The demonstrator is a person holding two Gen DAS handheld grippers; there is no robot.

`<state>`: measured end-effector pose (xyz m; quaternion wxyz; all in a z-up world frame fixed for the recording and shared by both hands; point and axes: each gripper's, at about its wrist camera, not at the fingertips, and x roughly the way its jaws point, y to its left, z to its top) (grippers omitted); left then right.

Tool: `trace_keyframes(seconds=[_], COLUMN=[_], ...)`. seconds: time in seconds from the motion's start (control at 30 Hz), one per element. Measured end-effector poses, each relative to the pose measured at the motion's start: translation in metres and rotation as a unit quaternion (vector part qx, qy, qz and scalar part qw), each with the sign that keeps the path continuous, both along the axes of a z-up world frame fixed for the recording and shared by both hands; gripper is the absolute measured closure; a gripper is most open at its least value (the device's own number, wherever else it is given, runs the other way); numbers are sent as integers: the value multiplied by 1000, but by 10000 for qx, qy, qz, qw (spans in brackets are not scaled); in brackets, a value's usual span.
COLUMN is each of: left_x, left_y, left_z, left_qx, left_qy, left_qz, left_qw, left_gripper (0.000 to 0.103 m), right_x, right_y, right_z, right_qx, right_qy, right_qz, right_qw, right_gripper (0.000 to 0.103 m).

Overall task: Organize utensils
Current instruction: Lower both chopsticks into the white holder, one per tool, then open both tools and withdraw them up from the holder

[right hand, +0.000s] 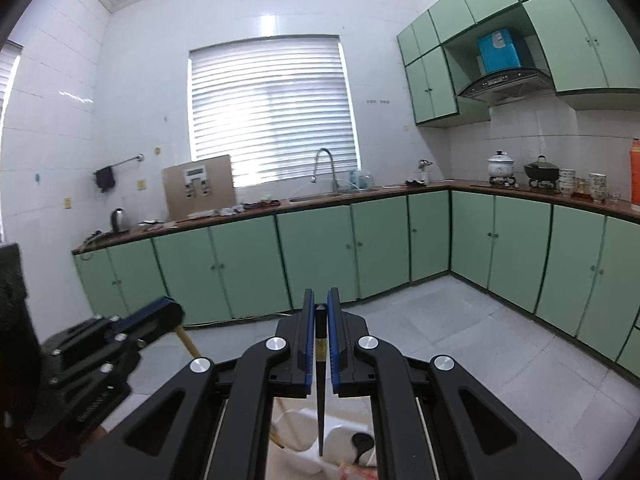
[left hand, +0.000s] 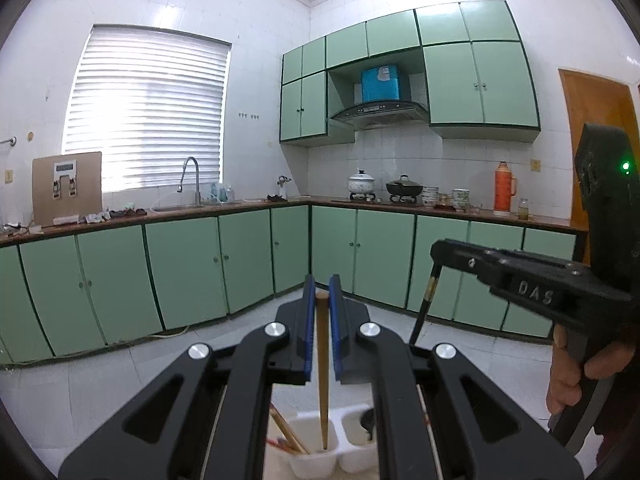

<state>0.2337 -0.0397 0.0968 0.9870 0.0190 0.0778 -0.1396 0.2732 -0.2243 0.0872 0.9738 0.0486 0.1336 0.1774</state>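
Wooden and pale brown, a chopstick [left hand: 322,364] hangs upright in the left gripper [left hand: 322,292], its jaws pinching its top, its tip above the white holder [left hand: 316,456]; the right gripper [right hand: 321,306] has its jaws pinched on a black chopstick [right hand: 321,392], upright over the same holder's compartments.

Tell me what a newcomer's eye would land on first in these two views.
First, the chopsticks: the left gripper is shut on a brown chopstick hanging tip-down over a white holder, and the right gripper is shut on a black chopstick the same way. Behind them, green cabinets run under the counter, with a bright blinded window above the sink.
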Motion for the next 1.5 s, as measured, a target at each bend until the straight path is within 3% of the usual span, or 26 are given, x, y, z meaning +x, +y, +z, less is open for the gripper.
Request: trace_keyframes(seconds=[0.33,0.67,0.73,0.9,1.07,1.17,1.3,1.5], left_x=[62,76,70,45,8,-13,-41,-74], left_y=[-10,6,7,10,16,20,26,30], left_z=[-59,-94,-92,-83,-75,-74,-79,-91], left_qx=[139,230,230,170,117,63,-52,-81], left_qy=[580,1011,965,724,497,509,569,700], left_qz=[118,186,178,213,254,265,303,418], left_qw=[9981,9944,9949,9970,9984,9983,9979,9966], left_gripper=[97,96,95,73,69,59,48,39], right_x=[38,34,26,0,-32,-52,-80,-110], right_y=[0,-17,-21,-33,-39,-45,-47,-42], right_z=[-71,-90,-87,-77,-71,-71,-80,-96], right_qx=[-113,1,55,184,158,278,370,282], right_qy=[599,837,779,601,402,352,375,484], right_qz=[-92,-51,-72,-168,-311,-395,-477,-561], right_qw=[9981,9965,9969,9979,9986,9982,9975,9968], right_gripper=[97,96,96,88,78,66,60,51])
